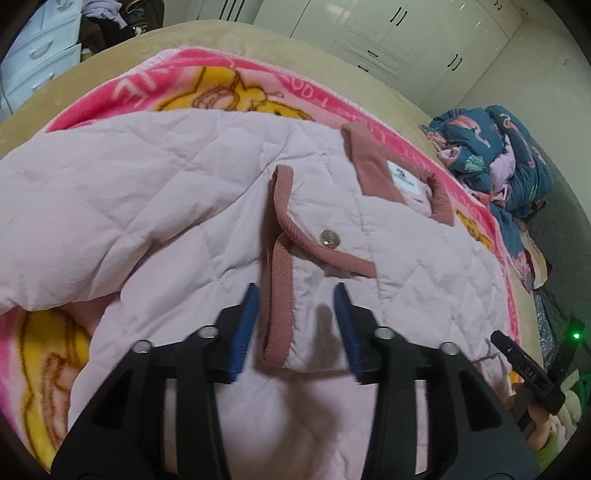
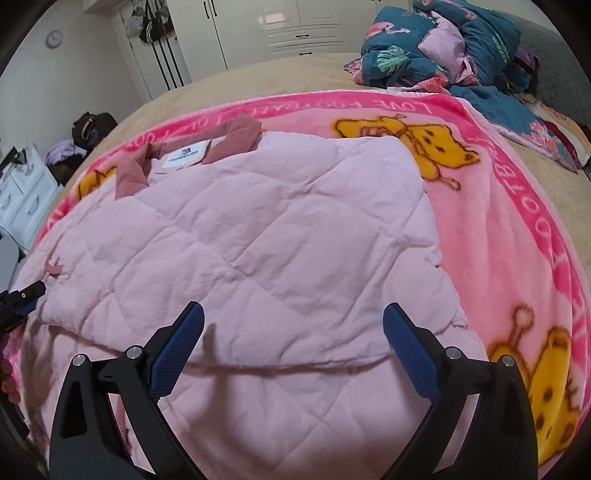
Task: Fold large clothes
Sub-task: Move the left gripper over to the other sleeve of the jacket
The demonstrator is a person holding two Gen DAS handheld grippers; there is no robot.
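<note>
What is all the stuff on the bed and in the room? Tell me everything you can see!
quilted jacket: one, pale pink with dusty-rose collar, spread on the blanket
snap button: one, silver, on the jacket's rose trim
label: one, white, inside the collar
blanket: one, pink with yellow bears, under the jacket
bed cover: one, tan, under the blanket
bedding pile: one, dark blue with flamingos, far corner of the bed
wardrobe: white, against the wall
drawers: white, beside the bed
wall clock: one, pale
left gripper: black, blue pads, open around the trimmed edge
right gripper: black, blue pads, open above the jacket
</note>
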